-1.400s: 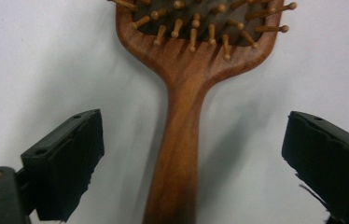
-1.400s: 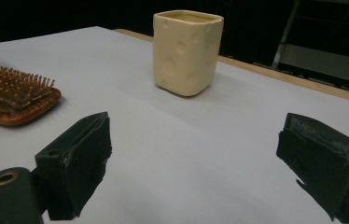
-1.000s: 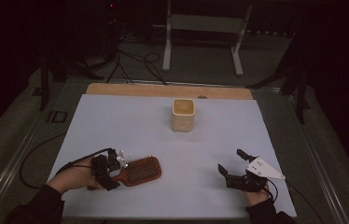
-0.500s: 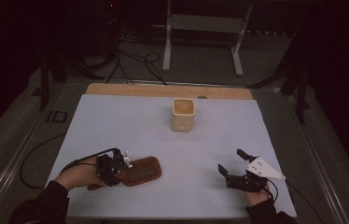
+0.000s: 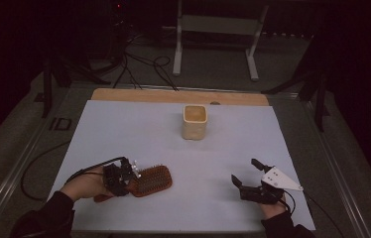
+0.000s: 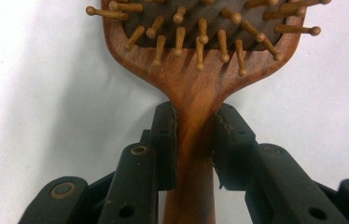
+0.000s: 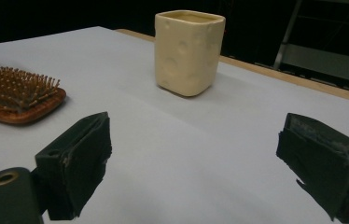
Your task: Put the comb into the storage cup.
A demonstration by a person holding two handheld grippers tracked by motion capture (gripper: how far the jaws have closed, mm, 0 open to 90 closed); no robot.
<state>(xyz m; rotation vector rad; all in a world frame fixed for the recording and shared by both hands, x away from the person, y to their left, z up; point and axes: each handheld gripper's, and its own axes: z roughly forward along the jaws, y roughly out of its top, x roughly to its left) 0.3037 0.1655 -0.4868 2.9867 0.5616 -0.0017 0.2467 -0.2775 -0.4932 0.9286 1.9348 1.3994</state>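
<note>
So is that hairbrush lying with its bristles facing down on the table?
No, the hairbrush lies bristles up: the left gripper view shows its wooden pins pointing up from the dark pad.

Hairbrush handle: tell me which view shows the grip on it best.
The left gripper view. The left gripper has just closed its pads against both sides of the hairbrush handle. The high view hides the handle under the gripper; the right gripper view shows the bristled head, not the handle.
</note>
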